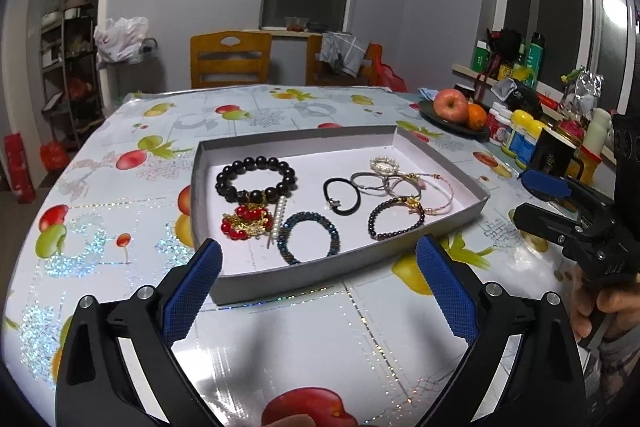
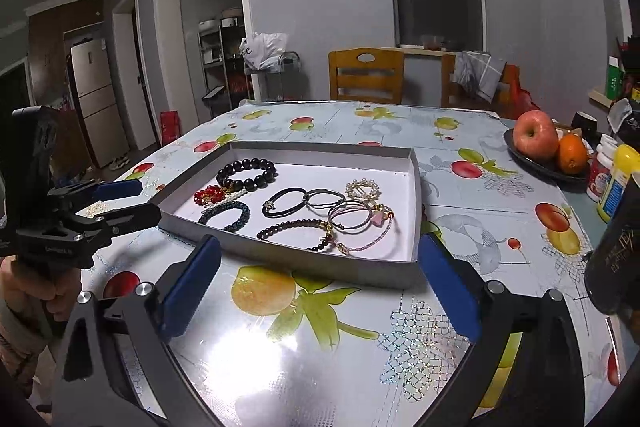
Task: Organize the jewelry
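Fruit-print tablecloth point(image 2: 320, 327), apple point(image 2: 535, 141) and orange point(image 2: 573, 153) on dark plate point(image 2: 532, 163), two wooden chairs point(image 2: 366, 75), fridge point(image 2: 94, 107)

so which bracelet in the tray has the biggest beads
The black bead bracelet at the tray's far left corner. Its beads are round, glossy and far chunkier than the fine beads on the blue-green one and the dark one.

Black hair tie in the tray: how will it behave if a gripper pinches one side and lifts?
The black hair tie is a thin loop lying flat, so it would probably sag and droop, not keep its ring shape. It looks light, so lifting should take little force. It touches the grey hair ties beside it, so those may get dragged along.
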`<state>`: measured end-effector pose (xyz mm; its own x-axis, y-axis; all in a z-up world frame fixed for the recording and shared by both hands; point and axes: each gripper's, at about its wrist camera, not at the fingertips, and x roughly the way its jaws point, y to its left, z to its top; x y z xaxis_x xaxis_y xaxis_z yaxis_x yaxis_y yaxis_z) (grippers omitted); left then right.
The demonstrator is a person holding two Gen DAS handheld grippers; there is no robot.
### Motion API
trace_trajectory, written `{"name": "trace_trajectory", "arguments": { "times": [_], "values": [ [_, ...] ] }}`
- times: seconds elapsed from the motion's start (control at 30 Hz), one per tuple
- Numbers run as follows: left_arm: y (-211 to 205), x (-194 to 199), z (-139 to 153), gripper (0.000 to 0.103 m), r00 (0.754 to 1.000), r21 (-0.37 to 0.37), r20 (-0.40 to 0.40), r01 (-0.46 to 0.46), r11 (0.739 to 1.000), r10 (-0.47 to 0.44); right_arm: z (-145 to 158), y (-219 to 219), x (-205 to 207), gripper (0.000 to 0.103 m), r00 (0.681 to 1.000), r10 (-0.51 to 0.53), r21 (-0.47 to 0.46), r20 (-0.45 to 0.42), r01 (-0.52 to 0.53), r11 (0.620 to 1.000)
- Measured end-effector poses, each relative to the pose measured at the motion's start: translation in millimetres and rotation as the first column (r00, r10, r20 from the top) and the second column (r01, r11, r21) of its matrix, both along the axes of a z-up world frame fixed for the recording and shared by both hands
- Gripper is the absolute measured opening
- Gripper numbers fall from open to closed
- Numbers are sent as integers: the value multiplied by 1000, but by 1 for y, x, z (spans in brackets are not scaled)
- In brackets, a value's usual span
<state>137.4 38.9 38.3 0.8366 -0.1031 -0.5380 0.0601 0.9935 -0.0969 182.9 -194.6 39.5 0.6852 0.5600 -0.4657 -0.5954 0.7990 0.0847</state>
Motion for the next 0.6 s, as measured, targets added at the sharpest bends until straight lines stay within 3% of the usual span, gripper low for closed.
{"name": "trace_trajectory", "arguments": {
  "times": [0.6],
  "values": [
    [-4, -4, 3, 98, 999, 35, 27, -30, 999, 29, -2, 2, 2, 97, 1000, -17, -39, -15, 17, 999]
  ]
}}
